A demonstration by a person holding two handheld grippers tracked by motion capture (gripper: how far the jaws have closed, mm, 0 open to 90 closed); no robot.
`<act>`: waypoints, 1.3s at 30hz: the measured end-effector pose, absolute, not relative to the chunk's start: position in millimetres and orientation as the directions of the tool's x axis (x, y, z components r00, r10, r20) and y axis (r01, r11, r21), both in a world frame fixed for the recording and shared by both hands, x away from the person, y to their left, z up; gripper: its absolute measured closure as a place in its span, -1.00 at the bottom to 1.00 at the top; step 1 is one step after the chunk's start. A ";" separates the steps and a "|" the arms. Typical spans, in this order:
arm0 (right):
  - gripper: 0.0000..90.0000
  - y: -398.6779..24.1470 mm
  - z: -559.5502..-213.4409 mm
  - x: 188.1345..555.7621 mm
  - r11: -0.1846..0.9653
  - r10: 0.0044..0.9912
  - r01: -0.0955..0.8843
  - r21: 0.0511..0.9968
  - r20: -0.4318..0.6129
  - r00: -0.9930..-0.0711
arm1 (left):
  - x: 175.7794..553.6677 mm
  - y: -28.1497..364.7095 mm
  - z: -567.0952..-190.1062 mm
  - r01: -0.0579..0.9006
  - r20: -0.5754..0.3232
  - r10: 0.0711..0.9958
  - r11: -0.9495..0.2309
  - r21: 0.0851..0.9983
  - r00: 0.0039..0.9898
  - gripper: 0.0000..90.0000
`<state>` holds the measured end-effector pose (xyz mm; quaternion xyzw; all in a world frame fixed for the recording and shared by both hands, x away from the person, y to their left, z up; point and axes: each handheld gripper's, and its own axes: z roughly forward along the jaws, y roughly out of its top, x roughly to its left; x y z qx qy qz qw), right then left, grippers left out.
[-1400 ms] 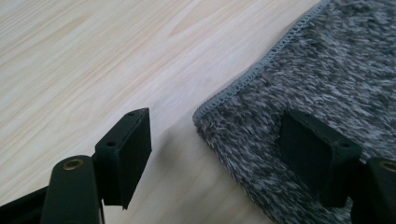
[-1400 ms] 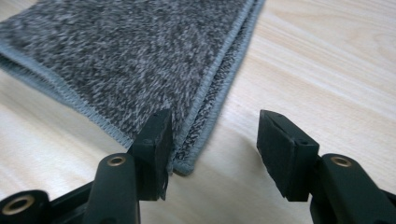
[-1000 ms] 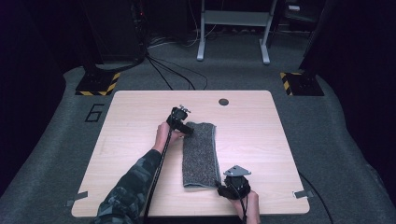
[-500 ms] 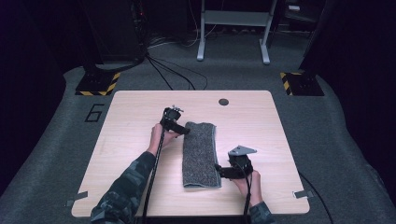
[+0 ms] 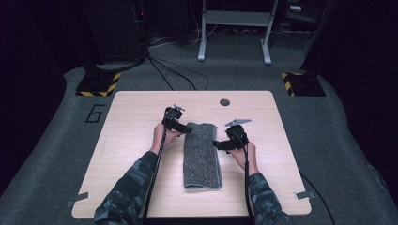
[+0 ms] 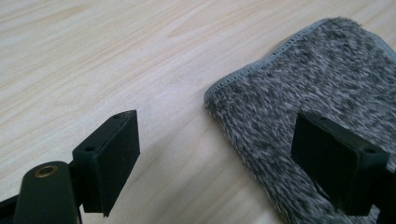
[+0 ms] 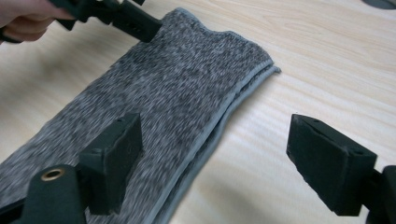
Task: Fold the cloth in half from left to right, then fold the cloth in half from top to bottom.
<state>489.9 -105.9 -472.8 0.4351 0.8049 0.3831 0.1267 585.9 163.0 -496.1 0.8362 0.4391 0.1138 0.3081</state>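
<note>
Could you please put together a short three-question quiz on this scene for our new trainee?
1. True or false: the grey towel lies folded into a long strip on the table.
2. Which gripper is at the towel's far corner: A left, B right?
3. Is anything clamped between the right gripper's fingers?

Key
1. True.
2. A: the left gripper is there; the right gripper is at the towel's right long edge.
3. No; its fingers have just been opening, with nothing gripped.
</note>
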 end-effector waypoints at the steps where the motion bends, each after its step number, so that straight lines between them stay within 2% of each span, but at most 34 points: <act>1: -0.62 -104.7 -474.2 496.6 0.331 0.797 0.609 0.720 0.132 -0.589 | 586.7 162.4 -496.7 0.670 -0.087 0.809 -0.416 0.615 0.582 -0.65; 7: -0.62 -96.9 -481.1 528.8 0.324 0.809 0.649 0.689 0.153 -0.567 | 592.3 161.7 -497.8 0.669 -0.086 0.811 -0.413 0.618 0.579 -0.65; 14: -0.50 -92.3 -489.5 559.5 0.310 0.831 0.686 0.659 0.162 -0.532 | 597.9 160.2 -502.4 0.678 -0.090 0.818 -0.402 0.615 0.568 -0.60; 21: -0.12 -90.1 -498.9 580.2 0.297 0.851 0.710 0.638 0.161 -0.500 | 600.1 155.6 -505.1 0.681 -0.094 0.814 -0.408 0.608 0.572 -0.34; 26: -0.04 -81.5 -504.8 586.2 0.312 0.860 0.726 0.612 0.142 -0.489 | 601.6 150.9 -503.9 0.674 -0.067 0.814 -0.428 0.602 0.577 -0.21; 28: 0.03 -80.7 -505.5 587.7 0.306 0.863 0.722 0.621 0.139 -0.486 | 601.2 150.2 -503.7 0.671 -0.065 0.812 -0.430 0.604 0.580 -0.10; 29: 0.16 -79.7 -506.0 588.0 0.304 0.867 0.717 0.627 0.129 -0.481 | 600.6 150.1 -503.3 0.667 -0.063 0.806 -0.440 0.602 0.588 -0.06; 31: 0.26 -77.4 -506.6 587.8 0.314 0.872 0.706 0.635 0.102 -0.479 | 599.5 148.9 -503.6 0.656 -0.057 0.801 -0.444 0.610 0.595 0.14; 39: 0.58 -71.9 -508.1 584.9 0.378 0.849 0.660 0.650 0.042 -0.527 | 595.9 144.3 -503.5 0.638 -0.043 0.786 -0.467 0.612 0.616 0.47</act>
